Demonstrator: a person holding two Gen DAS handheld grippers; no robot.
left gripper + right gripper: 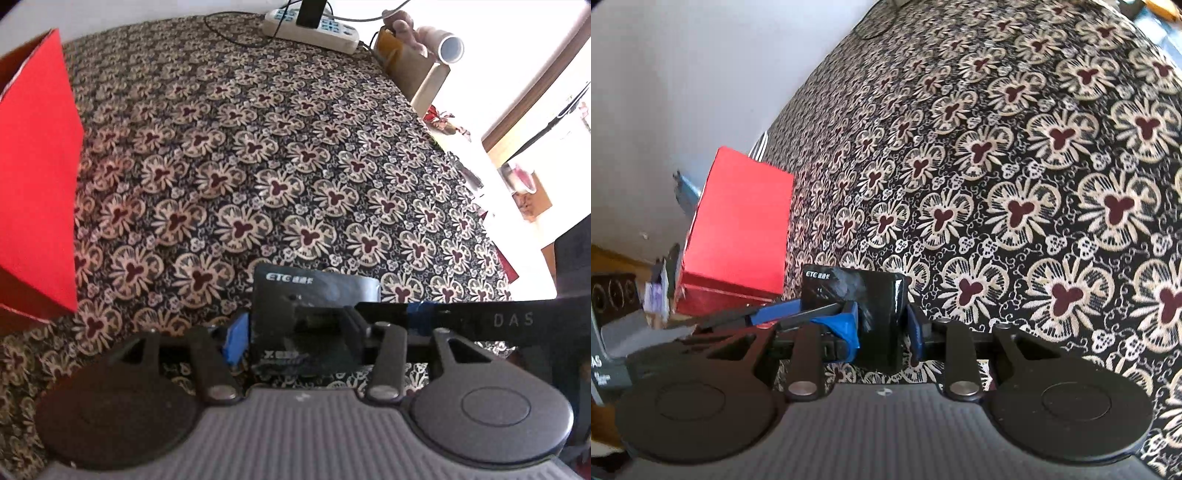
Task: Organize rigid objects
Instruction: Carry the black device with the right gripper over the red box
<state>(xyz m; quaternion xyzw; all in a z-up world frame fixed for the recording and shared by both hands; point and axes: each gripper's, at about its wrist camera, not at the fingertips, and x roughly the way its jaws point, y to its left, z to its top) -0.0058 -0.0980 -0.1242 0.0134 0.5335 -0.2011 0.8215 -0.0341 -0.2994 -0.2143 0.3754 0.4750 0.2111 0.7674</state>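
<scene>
- The card (314, 314), black and marked ETC, sits between both grippers, above the cloth (258, 166).
- Left gripper (295, 332): clenched on the card across its width.
- Right gripper (882, 325): clenched on the same card, blue pads pressing its two faces.
- The card's long axis points away from both grippers.
- The red box (33, 184) lies left of the card; the left gripper appears nearer to it.

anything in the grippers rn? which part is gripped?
Both hold the black ETC card. Right gripper clamps its near end across the width; left gripper pinches it too, but its exact contact point is unclear.
</scene>
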